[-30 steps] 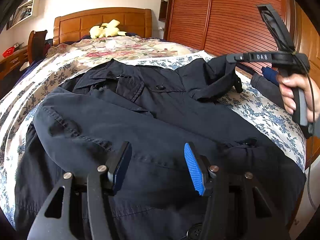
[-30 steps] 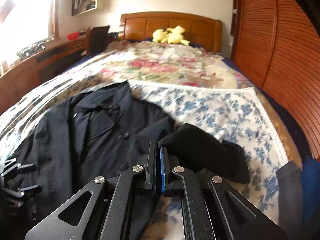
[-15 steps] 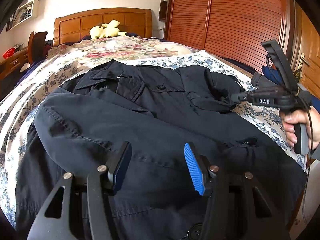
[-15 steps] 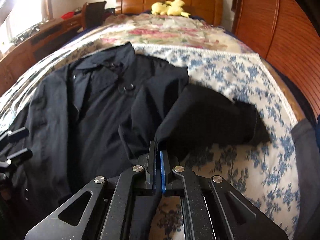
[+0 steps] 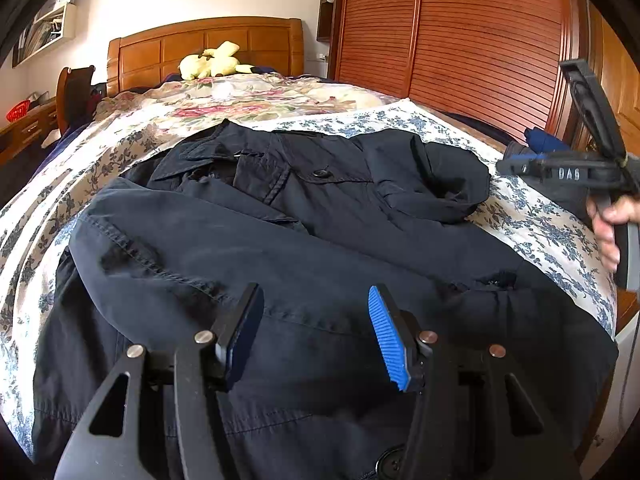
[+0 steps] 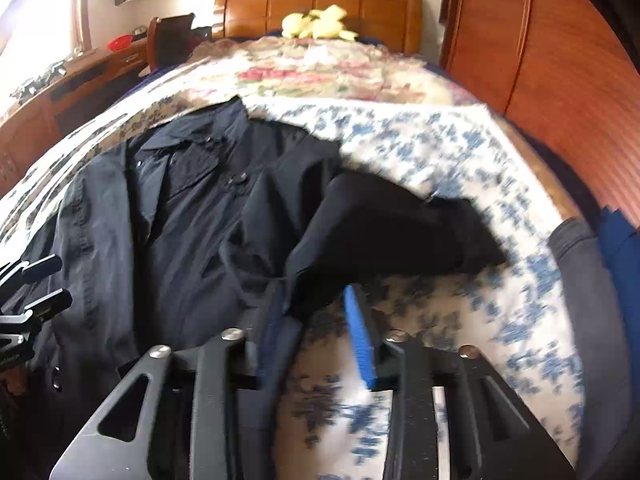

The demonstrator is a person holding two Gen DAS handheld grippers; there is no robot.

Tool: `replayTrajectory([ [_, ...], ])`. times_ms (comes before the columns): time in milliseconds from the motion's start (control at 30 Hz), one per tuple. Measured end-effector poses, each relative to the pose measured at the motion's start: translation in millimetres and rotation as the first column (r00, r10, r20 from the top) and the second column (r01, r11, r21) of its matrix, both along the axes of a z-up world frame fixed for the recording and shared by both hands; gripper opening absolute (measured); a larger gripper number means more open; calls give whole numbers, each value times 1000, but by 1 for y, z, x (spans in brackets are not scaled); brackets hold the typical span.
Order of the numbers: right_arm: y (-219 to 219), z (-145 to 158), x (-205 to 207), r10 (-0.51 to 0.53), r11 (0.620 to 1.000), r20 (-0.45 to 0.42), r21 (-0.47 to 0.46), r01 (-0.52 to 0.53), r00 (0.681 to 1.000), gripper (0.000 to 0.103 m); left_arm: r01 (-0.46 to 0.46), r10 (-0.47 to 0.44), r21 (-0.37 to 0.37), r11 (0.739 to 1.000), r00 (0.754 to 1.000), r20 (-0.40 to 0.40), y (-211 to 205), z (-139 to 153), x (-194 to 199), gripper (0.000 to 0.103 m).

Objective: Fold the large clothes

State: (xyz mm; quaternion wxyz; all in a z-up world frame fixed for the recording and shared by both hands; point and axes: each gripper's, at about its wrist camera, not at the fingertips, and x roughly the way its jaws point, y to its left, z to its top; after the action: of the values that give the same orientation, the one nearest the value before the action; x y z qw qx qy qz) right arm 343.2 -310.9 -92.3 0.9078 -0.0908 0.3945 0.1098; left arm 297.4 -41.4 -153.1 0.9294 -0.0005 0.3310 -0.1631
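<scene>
A large dark navy jacket [image 5: 320, 232] lies spread on the bed, collar toward the headboard, one sleeve folded across its front. It also shows in the right wrist view [image 6: 192, 224]. Its right sleeve [image 5: 436, 184] lies bunched on the quilt, seen in the right wrist view [image 6: 400, 236] too. My left gripper [image 5: 316, 320] is open and empty, hovering over the jacket's lower part. My right gripper [image 6: 316, 320] is open just in front of the dropped sleeve, with jacket cloth lying between its jaws. It appears from the side in the left wrist view [image 5: 560, 168].
The bed has a blue floral quilt [image 5: 532, 220] and a wooden headboard [image 5: 208, 48] with a yellow plush toy [image 5: 212, 64]. Wooden louvred wardrobe doors [image 5: 460, 40] stand at the right. A desk and chair [image 6: 100, 72] stand left. Blue and grey clothes [image 6: 592, 248] lie at the bed's right edge.
My right gripper lowered the raised sleeve onto the bed, then opened and let it go, pulling back to the right. My left gripper has not moved.
</scene>
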Motion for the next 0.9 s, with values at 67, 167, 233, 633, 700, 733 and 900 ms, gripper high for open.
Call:
replayTrajectory([
  [67, -12, 9, 2, -27, 1000, 31, -12, 27, 999, 42, 0, 0, 1, 1000, 1000, 0, 0, 0, 1, 54],
  [167, -31, 16, 12, -74, 997, 53, -14, 75, 996, 51, 0, 0, 1, 1000, 1000, 0, 0, 0, 0, 54],
  [233, -42, 17, 23, -103, 994, 55, -24, 105, 993, 53, 0, 0, 2, 1000, 1000, 0, 0, 0, 0, 54],
  [633, -97, -17, 94, -257, 966, -21, -36, 256, 966, 54, 0, 0, 12, 1000, 1000, 0, -1, 0, 1, 54],
  [700, -101, -23, 102, -272, 962, -34, -37, 270, 962, 54, -1, 1, 11, 1000, 1000, 0, 0, 0, 1, 54],
  [733, -102, -26, 108, -280, 960, -40, -38, 278, 959, 54, 0, 0, 12, 1000, 1000, -1, -1, 0, 1, 54],
  [900, -107, -44, 126, -317, 948, -74, -49, 314, 946, 54, 0, 0, 12, 1000, 1000, 5, -2, 0, 1, 54],
])
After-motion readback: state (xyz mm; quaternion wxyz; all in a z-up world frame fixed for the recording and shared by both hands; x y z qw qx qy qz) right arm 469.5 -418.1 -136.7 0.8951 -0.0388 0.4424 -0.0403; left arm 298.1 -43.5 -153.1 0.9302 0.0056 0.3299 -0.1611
